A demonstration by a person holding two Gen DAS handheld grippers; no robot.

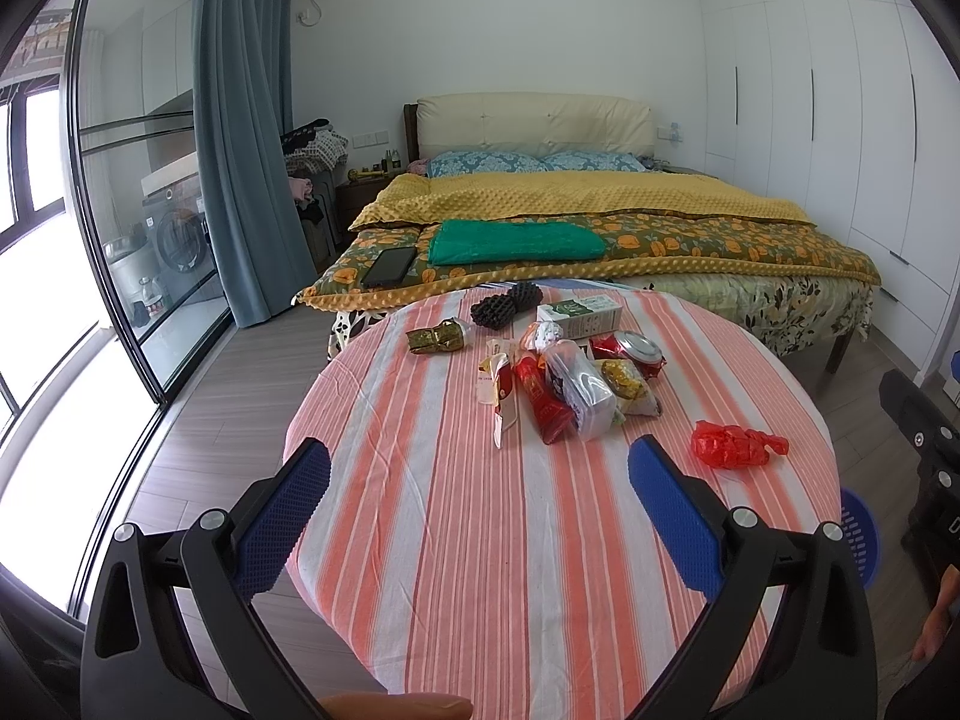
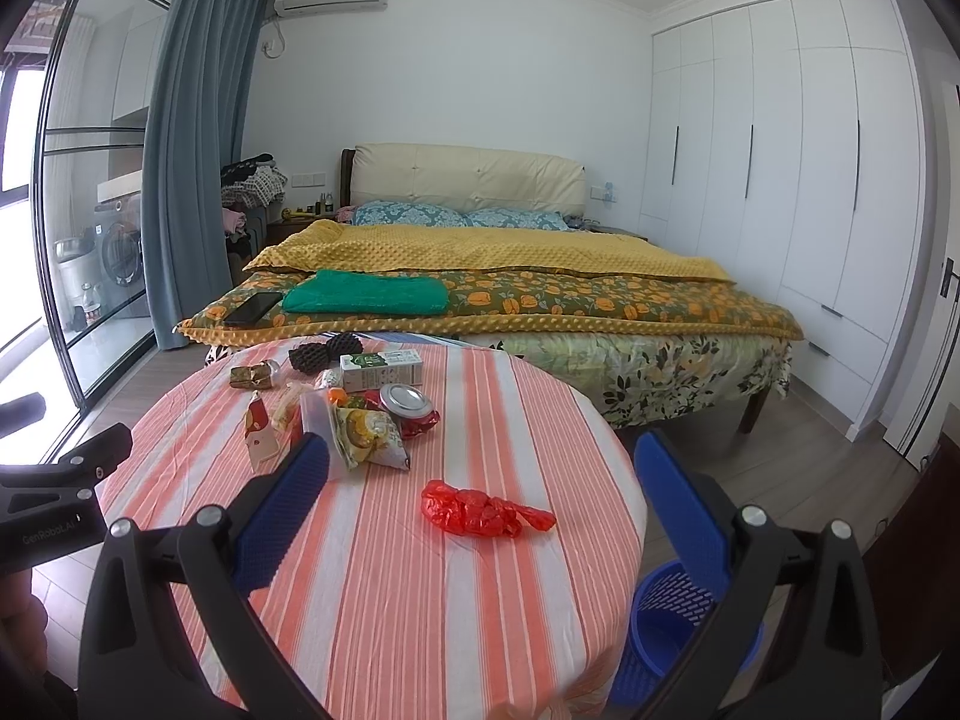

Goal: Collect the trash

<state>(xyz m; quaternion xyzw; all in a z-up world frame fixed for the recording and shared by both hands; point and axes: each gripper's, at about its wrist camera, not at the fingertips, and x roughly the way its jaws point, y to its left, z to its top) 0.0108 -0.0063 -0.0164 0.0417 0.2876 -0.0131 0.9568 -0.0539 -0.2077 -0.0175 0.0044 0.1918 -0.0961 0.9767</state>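
A round table (image 1: pixel 468 540) (image 2: pixel 372 588) with a red-and-white striped cloth holds a heap of trash (image 1: pixel 570 384) (image 2: pixel 354 414): snack wrappers, a clear plastic box, a tin can (image 1: pixel 641 351) (image 2: pixel 408 402), a milk carton (image 1: pixel 579 315) (image 2: pixel 381 369), black foam netting (image 1: pixel 503 306). A crumpled red plastic bag (image 1: pixel 735 444) (image 2: pixel 480 509) lies apart, nearer the right edge. My left gripper (image 1: pixel 480 468) hovers open above the table's near half, empty. My right gripper (image 2: pixel 480 468) is open too, the red bag lying between and just beyond its fingers. A blue mesh bin (image 2: pixel 672 630) (image 1: pixel 861 540) stands on the floor at the table's right.
A bed (image 1: pixel 600 240) (image 2: pixel 510 300) with a yellow quilt, a green folded cloth and a phone stands right behind the table. White wardrobes (image 2: pixel 780 180) line the right wall. A glass partition and blue curtain (image 1: pixel 240 150) are on the left. Wooden floor surrounds the table.
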